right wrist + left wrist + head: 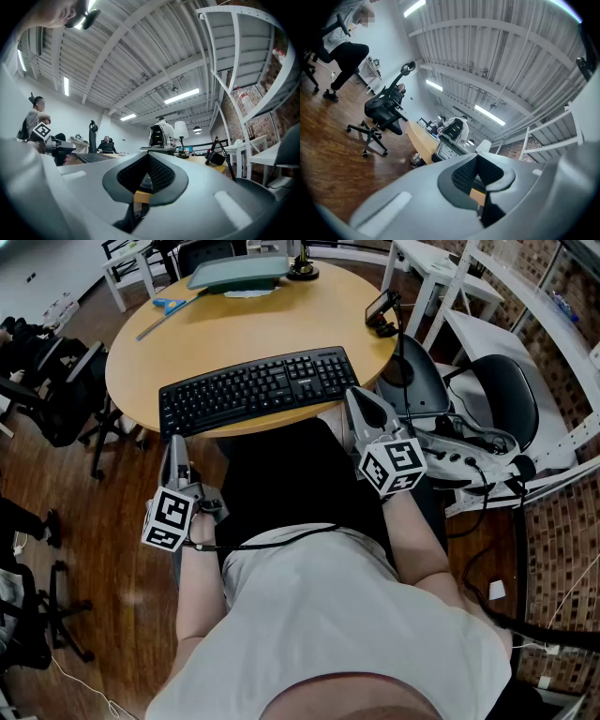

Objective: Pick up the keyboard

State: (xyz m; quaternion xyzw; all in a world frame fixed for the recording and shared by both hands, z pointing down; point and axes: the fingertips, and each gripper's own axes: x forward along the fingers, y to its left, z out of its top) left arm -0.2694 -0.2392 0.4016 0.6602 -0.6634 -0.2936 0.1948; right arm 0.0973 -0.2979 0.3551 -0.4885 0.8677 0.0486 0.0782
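A black keyboard point(258, 390) lies along the near edge of the round wooden table point(141, 357). My left gripper point(174, 448) hovers below the table's edge, just short of the keyboard's left end, jaws shut and empty. My right gripper point(355, 395) sits beside the keyboard's right end, also shut with nothing held. In the left gripper view the closed left gripper point(480, 182) points up past the table edge point(419, 138). The right gripper view shows the shut right gripper point(146, 177), with the keyboard point(91, 158) to its left at tabletop level.
A grey tray point(234, 273), a blue tool point(171, 305) and a lamp base point(302, 270) sit at the table's far side. A black device point(382, 313) stands on the right rim. Office chairs stand left point(56, 395) and right point(502, 395). Cables trail at the right.
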